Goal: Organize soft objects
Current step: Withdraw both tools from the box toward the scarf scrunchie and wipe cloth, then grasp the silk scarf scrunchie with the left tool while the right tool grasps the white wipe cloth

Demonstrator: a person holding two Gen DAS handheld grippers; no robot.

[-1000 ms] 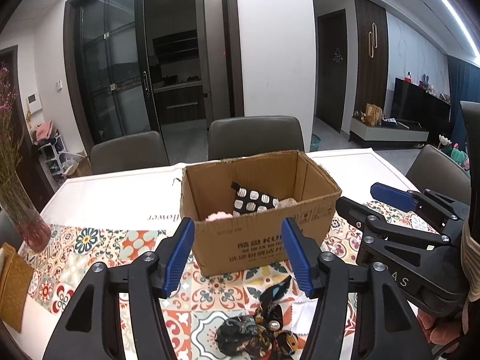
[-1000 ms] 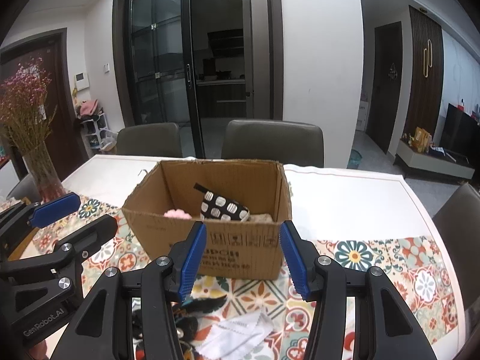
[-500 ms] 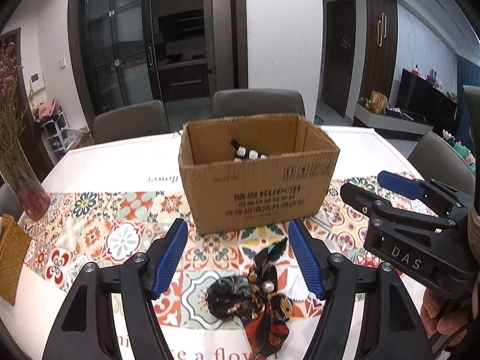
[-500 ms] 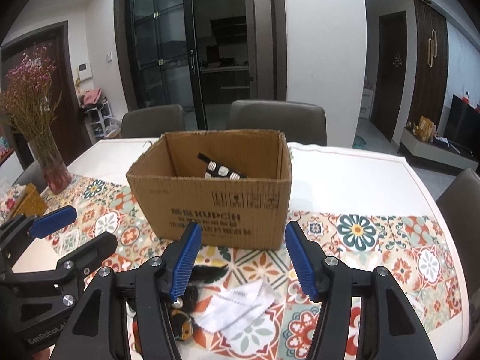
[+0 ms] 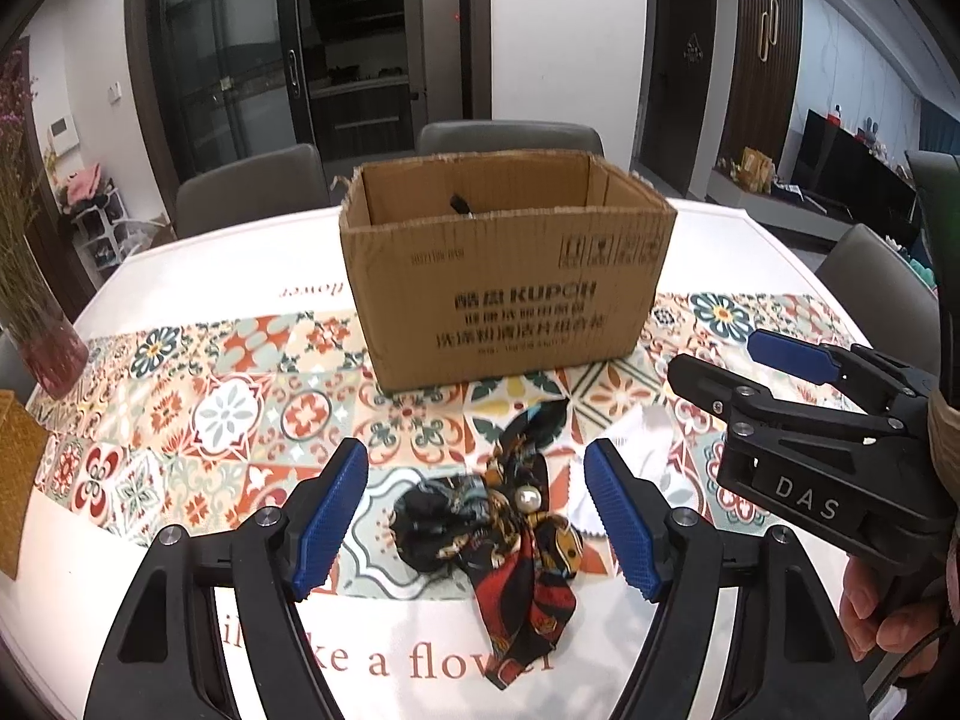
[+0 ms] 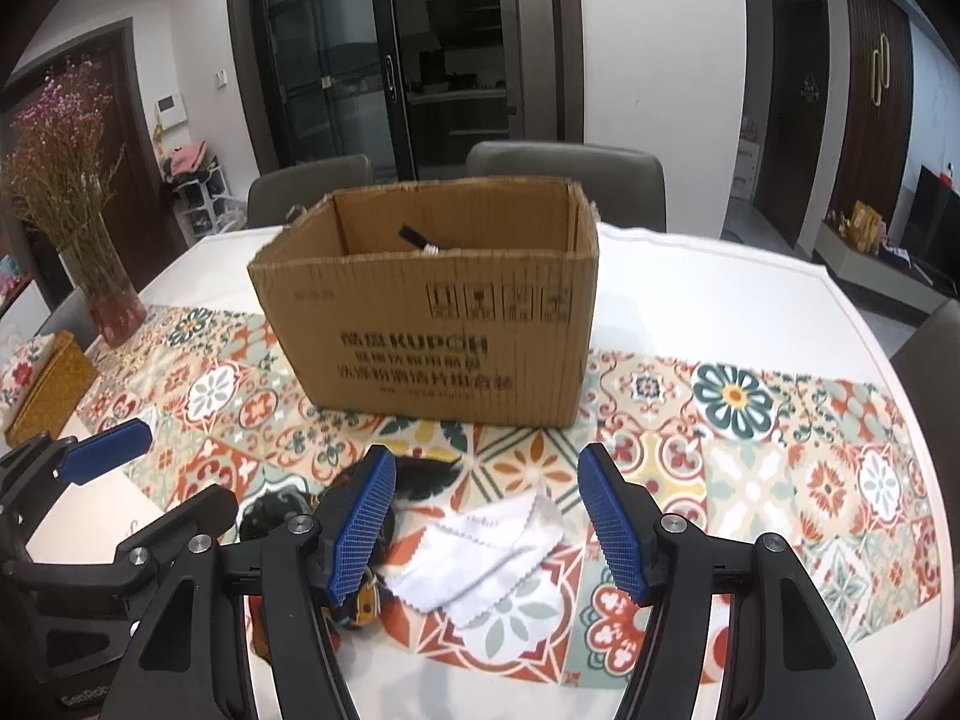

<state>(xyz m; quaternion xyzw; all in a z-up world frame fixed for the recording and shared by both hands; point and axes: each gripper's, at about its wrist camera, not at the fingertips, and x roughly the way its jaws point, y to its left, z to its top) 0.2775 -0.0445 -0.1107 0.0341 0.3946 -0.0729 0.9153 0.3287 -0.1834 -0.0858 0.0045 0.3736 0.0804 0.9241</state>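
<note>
1. Left gripper (image 5: pixel 477 516) has its blue-padded fingers spread wide and holds nothing; it hangs just above the table, near edge of the scene.
2. Between and just beyond its fingers lies a dark patterned scarf (image 5: pixel 504 528), bunched into a knot on the left with a pearl-like bead on it and a red and black tail running toward the near edge over the printed lettering.
3. Right gripper (image 6: pixel 486 519) is likewise spread apart and empty, just right of the left one and close beside it.
4. A white cloth (image 6: pixel 480 558) with zigzag edges lies crumpled on the table between the right gripper's fingers, slightly nearer the left finger; it touches the scarf's right side, and the scarf is partly hidden behind that left finger in the right wrist view.
5. Farther off, past both soft things, stands an open cardboard box (image 5: pixel 510 300) with printed writing on its near face. A dark item (image 6: pixel 420 240) pokes up inside it; what it is cannot be told.
6. The table (image 5: pixel 750 264) is white with a tiled flower-pattern runner (image 6: pixel 780 468) across it, under the box, scarf and cloth.
7. At the far left stands a vase (image 6: pixel 111 294) of dried pink flowers, with a woven yellow box (image 6: pixel 51 387) near it.
8. Grey chairs (image 6: pixel 570 180) line the far side.
</note>
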